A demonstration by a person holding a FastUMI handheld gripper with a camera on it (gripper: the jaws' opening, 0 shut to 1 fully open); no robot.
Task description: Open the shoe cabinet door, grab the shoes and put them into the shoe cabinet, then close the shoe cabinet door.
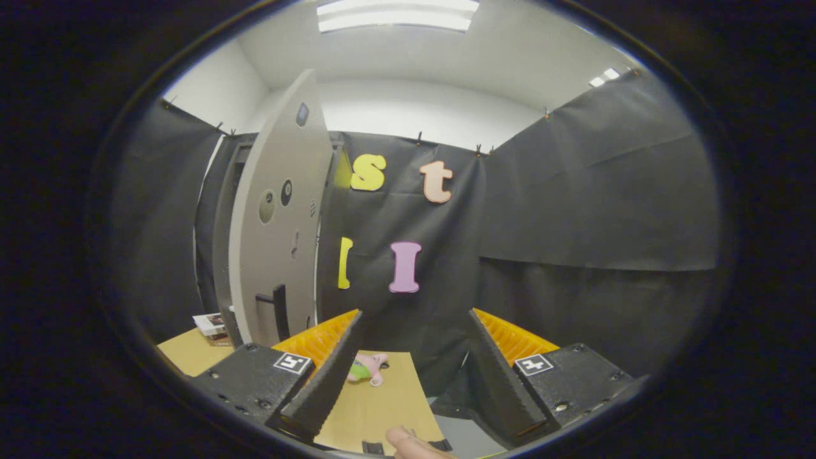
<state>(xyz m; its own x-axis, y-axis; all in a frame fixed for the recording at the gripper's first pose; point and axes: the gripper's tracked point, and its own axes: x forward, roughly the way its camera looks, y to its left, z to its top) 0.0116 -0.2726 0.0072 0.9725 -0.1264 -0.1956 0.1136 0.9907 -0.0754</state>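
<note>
Now I am holding the gripper (408,357) spread and empty, facing the shoe cabinet door (274,217) already swung open for loading

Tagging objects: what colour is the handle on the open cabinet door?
Black handle, low on the light grey cabinet door; gripper view shows it best. Tool open, holding nothing.

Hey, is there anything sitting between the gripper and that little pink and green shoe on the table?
Nothing visible does. The gripper is open with nothing between its fingers, and the shoe lies just ahead on the wooden table, close by one finger. The cabinet door stands open, off to the side.
</note>
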